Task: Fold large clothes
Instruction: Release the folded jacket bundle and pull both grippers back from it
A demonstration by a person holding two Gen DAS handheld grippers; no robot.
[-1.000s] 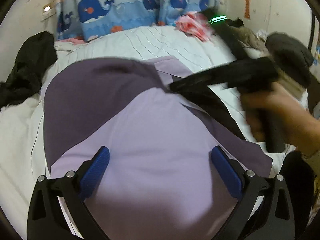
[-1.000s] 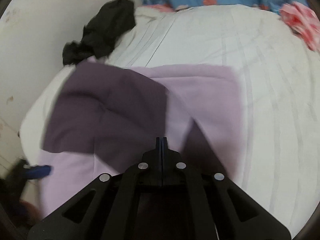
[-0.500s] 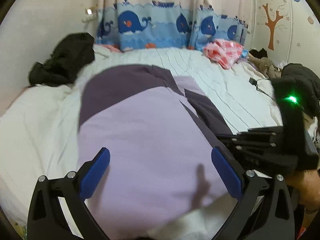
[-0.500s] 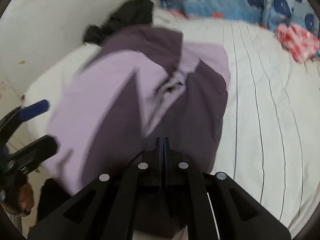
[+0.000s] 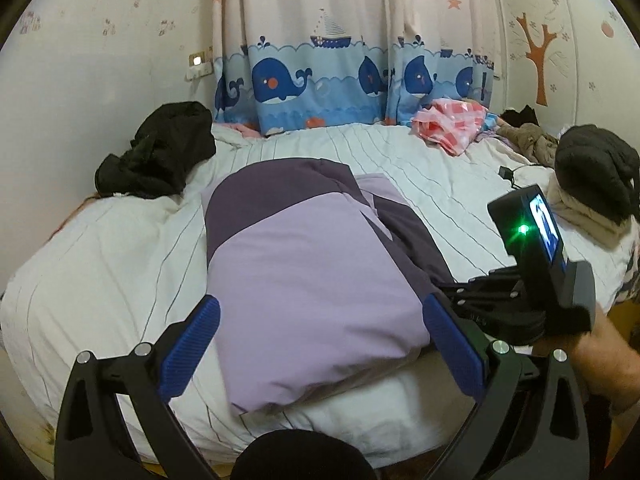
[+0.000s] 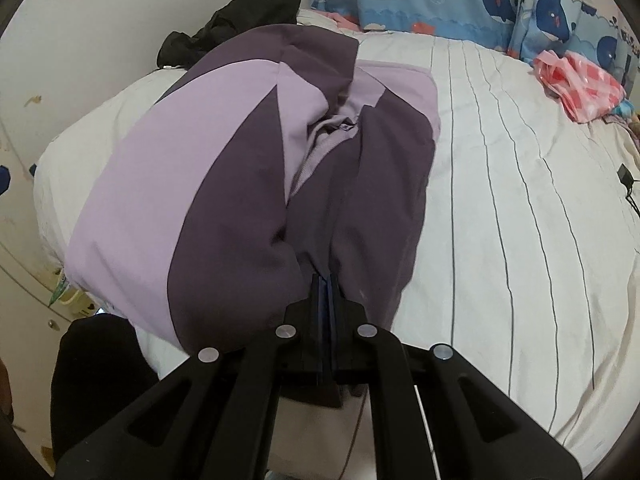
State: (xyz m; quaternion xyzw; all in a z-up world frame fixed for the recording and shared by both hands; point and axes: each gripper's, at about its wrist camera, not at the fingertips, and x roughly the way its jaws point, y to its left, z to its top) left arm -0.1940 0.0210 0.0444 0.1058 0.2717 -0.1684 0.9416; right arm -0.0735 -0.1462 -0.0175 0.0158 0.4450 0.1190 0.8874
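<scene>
Now the right claw point(image 6: 327, 280) tilts downward, clenched on the purple garment point(image 6: 248, 152); left claw point(image 5: 320, 344) released.

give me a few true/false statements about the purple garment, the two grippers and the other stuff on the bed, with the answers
1. The right gripper is shut on dark fabric at the near edge of the purple garment. True.
2. The left gripper is clamped on the garment. False: its blue pads stand wide apart, with the garment lying between them untouched.
3. The garment lies on a white striped bed sheet. True.
4. The black clothing lies on top of the purple garment. False: it sits apart, by the wall at the far left of the bed.
5. A pink checked cloth lies near the whale curtain. True.
</scene>
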